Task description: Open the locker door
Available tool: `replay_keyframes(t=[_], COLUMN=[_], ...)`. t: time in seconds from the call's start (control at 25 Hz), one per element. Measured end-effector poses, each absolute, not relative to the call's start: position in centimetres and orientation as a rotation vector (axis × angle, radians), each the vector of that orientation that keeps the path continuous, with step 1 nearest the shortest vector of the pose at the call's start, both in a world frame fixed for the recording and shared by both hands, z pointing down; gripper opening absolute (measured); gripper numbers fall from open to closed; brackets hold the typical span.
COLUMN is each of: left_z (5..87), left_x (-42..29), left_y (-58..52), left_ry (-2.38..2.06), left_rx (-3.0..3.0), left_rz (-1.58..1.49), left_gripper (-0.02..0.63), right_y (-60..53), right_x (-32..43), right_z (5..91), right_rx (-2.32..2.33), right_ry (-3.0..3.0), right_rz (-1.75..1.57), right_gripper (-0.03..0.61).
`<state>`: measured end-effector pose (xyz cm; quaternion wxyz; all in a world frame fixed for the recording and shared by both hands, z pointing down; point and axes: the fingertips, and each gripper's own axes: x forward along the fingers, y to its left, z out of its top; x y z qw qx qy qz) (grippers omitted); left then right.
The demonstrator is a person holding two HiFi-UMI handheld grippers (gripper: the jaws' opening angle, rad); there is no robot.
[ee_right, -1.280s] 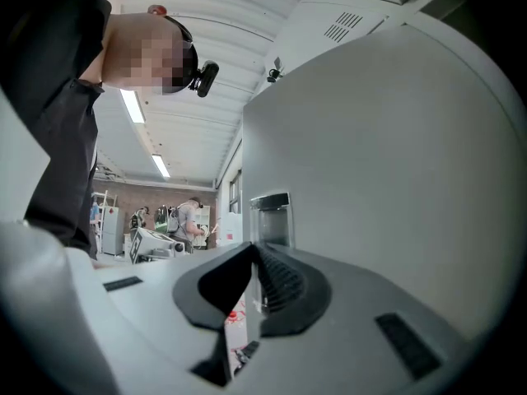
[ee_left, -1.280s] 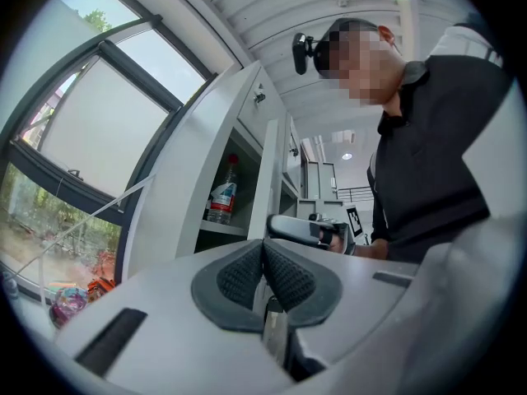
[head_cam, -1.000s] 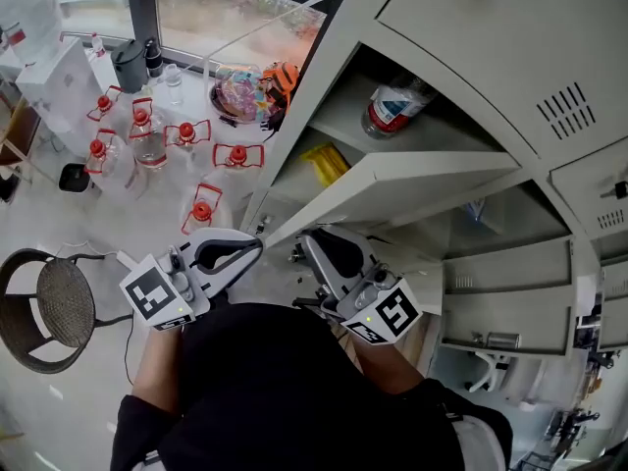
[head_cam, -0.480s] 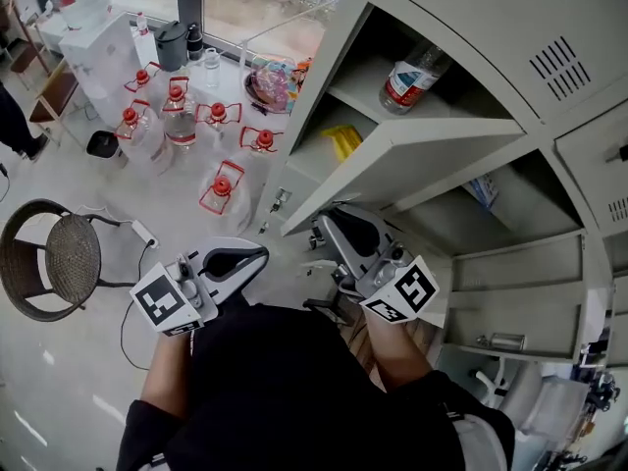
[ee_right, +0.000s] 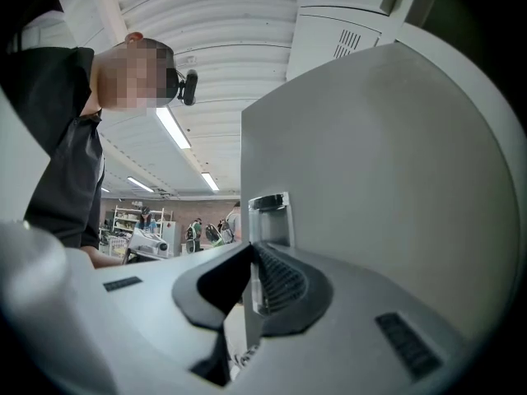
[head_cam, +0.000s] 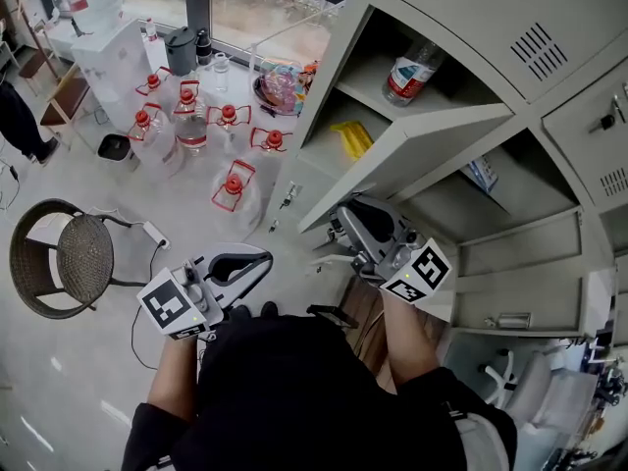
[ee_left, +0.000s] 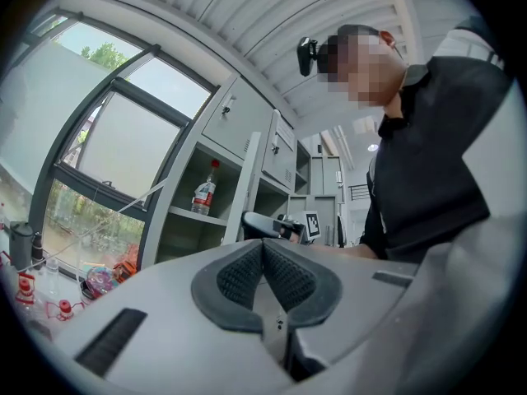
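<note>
The grey locker door (head_cam: 412, 155) stands swung outwards from the locker bank in the head view. My right gripper (head_cam: 345, 217) is at the door's lower free edge. In the right gripper view the door (ee_right: 387, 163) runs edge-on between the jaws, and the gripper (ee_right: 251, 257) is shut on it just below a metal latch plate (ee_right: 268, 212). My left gripper (head_cam: 263, 256) hangs apart over the floor; its pads (ee_left: 243, 274) meet with nothing between them. Inside the open compartment are a water bottle (head_cam: 407, 72) and a yellow item (head_cam: 355, 137).
Several red-capped water jugs (head_cam: 235, 189) stand on the floor by the window. A round woven chair (head_cam: 64, 258) is at the left, with a power strip (head_cam: 157, 234) beside it. Another half-open lower door (head_cam: 520, 283) juts out at the right.
My right gripper has stayed on the door's edge and drifted up and to the right in the view. The left gripper has sunk slightly. The head camera has shifted.
</note>
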<state>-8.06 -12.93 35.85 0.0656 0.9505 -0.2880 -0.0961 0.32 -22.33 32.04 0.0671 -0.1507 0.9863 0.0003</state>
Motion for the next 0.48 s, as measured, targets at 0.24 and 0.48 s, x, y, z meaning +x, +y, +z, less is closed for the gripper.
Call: replay_keyframes(t=[0.24, 0.48], left_z=[35.1, 37.8], left_x=[-9.7, -9.5], left_y=[-10.5, -8.1], left_ry=[-0.861, -0.789], left_rx=[2.863, 2.802], left_rz=[-0.339, -0.318], left_gripper=[0.015, 0.015], right_y=[-21.2, -19.7], right_x=[1.3, 2.5], right_z=[32.0, 32.1], right_rx=[-0.438, -0.327], right_ry=[2.990, 2.955], right_rz=[0.025, 0.031], right_gripper=[0.040, 0.041])
